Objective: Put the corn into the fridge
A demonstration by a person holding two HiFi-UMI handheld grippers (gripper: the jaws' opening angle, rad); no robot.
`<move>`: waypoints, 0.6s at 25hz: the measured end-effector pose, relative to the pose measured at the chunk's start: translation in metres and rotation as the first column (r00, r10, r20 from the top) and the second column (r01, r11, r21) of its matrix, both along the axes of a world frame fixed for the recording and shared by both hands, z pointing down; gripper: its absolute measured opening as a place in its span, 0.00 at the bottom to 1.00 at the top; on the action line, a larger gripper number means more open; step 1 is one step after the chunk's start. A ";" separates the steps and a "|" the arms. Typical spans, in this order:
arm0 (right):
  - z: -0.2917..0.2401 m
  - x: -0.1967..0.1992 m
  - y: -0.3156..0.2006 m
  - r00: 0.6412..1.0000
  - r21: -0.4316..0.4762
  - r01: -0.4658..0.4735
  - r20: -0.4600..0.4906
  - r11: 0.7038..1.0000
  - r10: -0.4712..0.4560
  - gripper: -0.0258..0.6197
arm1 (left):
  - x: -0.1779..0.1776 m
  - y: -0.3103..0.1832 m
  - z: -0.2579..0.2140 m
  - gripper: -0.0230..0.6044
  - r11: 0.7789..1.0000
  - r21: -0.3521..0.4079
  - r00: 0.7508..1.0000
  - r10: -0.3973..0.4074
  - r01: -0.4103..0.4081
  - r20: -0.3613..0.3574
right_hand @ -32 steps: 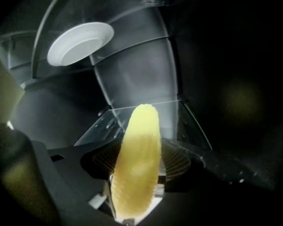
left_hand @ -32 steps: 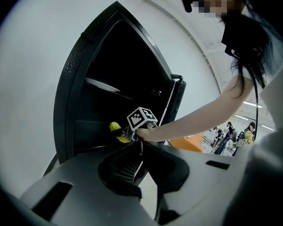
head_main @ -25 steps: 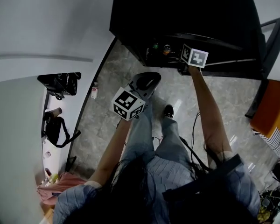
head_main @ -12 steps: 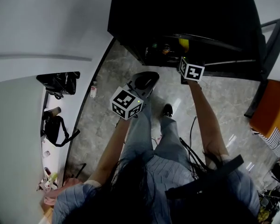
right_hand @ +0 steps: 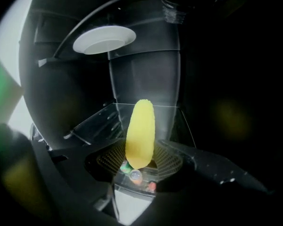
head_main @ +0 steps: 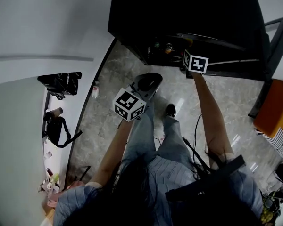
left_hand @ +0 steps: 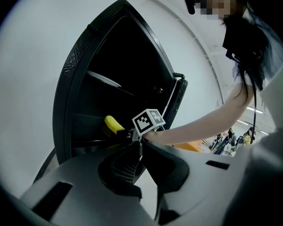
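Fridge (head_main: 179, 8): black, standing open, inside dark. Person stands square in front of it on a grey stone floor (head_main: 108, 102), both arms reaching out.

Right gripper (right_hand: 139, 149): reached into the fridge mouth, pointing somewhat down. Jaws have just been closing. They now stand partly apart with the corn (right_hand: 140, 126) between them, and the ribbed pads (right_hand: 111, 160) sit against its near end on both sides. Corn is gripped.

Corn: yellow, whole, sticking straight out past the jaw tips, deeper into the fridge. It is inside the fridge, above the glass shelf (right_hand: 104, 119); whether its far end touches the glass I cannot tell. From the left gripper view it shows as a yellow stub just inside the fridge front, low down.

Plate (right_hand: 104, 39): white, on a higher level of the fridge, above and left of the corn.

Small coloured things (right_hand: 134, 175): low in the fridge, under the corn's near end, too small to tell what they are.

Left gripper (left_hand: 138, 144): held back from the fridge, aimed at it, close to level. Jaw tips are together with nothing between them.

Bag (head_main: 61, 84): black, well left of the fridge, on a white surface.
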State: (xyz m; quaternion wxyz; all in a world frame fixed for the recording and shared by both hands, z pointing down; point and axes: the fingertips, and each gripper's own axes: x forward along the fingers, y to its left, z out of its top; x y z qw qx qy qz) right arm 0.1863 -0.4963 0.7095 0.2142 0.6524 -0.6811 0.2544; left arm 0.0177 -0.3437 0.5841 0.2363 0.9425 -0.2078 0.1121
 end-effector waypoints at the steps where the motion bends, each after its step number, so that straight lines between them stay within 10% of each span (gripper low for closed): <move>1: 0.000 0.001 -0.002 1.000 -0.003 -0.001 0.000 1.000 0.001 0.34 | 0.000 0.000 0.000 0.05 1.000 0.000 1.000 -0.002 0.002 -0.001; 15: -0.023 -0.020 0.025 0.994 0.033 0.048 0.092 0.998 -0.051 0.34 | -0.020 0.018 -0.002 0.05 0.999 -0.036 0.999 -0.036 0.037 0.018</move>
